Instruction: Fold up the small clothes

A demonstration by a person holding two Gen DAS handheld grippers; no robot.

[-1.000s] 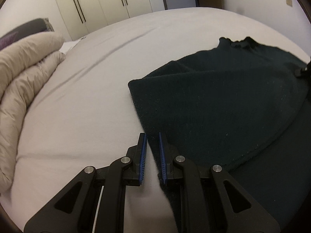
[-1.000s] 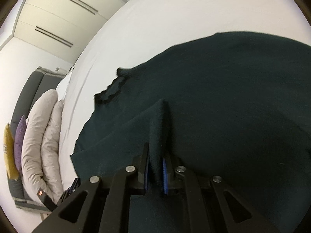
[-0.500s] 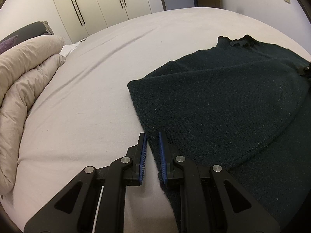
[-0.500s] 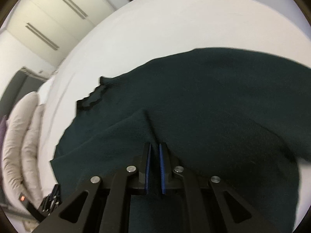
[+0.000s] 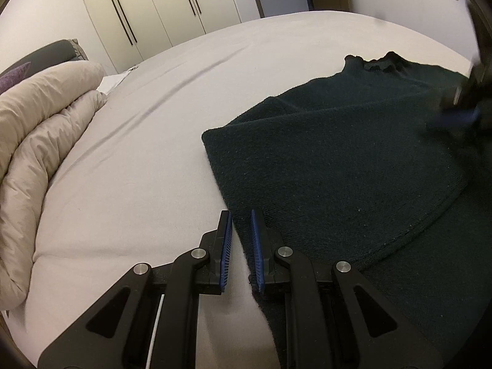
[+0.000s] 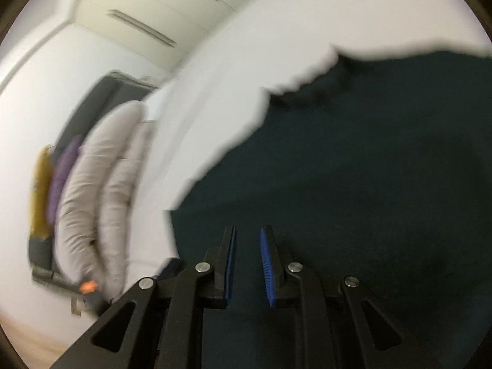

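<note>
On the white bed sheet (image 5: 160, 141), toward the right side of the left wrist view, lies the dark green knitted sweater (image 5: 353, 166), one part already doubled over the body so that a curved hem runs across the lower layer and the ribbed collar points away from the camera. What has just changed is the right gripper (image 6: 247, 264): half a second ago its blue pads were nipped together on a ridge of the knit, and a second ago that ridge stood up between them; now the jaws stand apart with nothing between them, only flat dark cloth below. The right wrist view is also heavily smeared, so that gripper seems to be swinging away quickly. I judge from this that the fold it was carrying has been laid down and let go, and that the next fold has yet to be started.

The left gripper (image 5: 241, 246) has hardly shifted over the same second. Its jaws sit slightly apart, straddling the near edge of the sweater where knit meets sheet; whether they pinch the cloth or merely rest beside it I cannot tell.

As for writing: no brand, tag or label can be read on the sweater, the beige duvet (image 5: 40, 141) at left, or the wardrobe doors (image 5: 147, 9)
</note>
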